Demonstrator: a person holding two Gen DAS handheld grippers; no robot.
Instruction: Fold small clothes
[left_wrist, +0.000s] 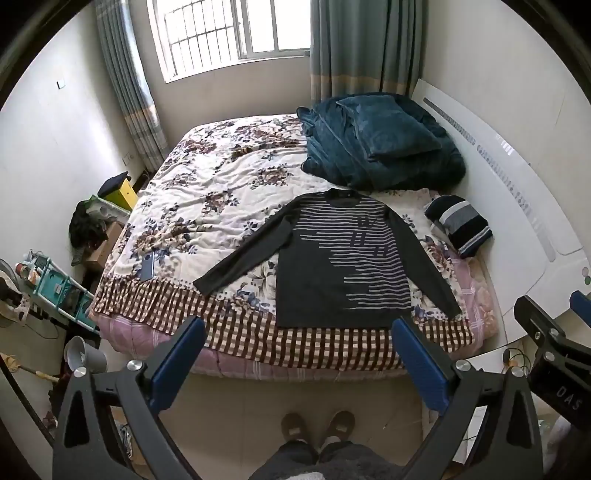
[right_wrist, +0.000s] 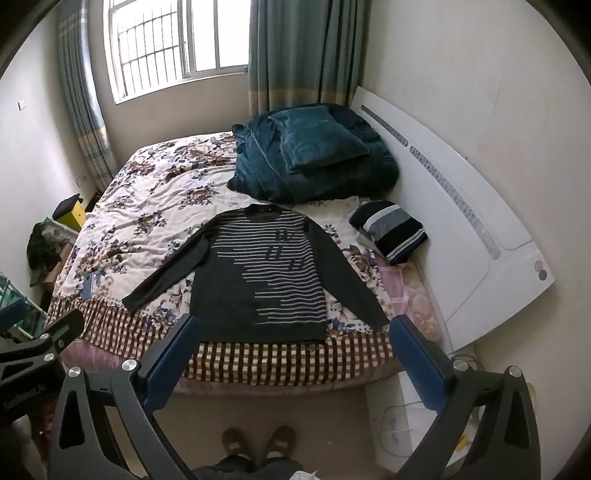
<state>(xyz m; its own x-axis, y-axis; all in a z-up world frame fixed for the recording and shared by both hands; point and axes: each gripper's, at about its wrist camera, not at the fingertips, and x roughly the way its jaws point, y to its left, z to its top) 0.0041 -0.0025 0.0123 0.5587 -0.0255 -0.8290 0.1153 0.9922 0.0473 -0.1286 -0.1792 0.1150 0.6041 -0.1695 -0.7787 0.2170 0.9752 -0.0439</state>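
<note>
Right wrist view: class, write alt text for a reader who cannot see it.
A dark long-sleeved sweater with pale stripes lies flat, sleeves spread, on a floral-covered bed. The open right gripper hovers before it, above the person's slippered feet.

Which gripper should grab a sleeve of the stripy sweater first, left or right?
Probably the left gripper. The sweater's outstretched sleeve lies wide on its side, clear of the body. Both grippers are open and above the bed's edge; the right gripper suits the other sleeve.
</note>
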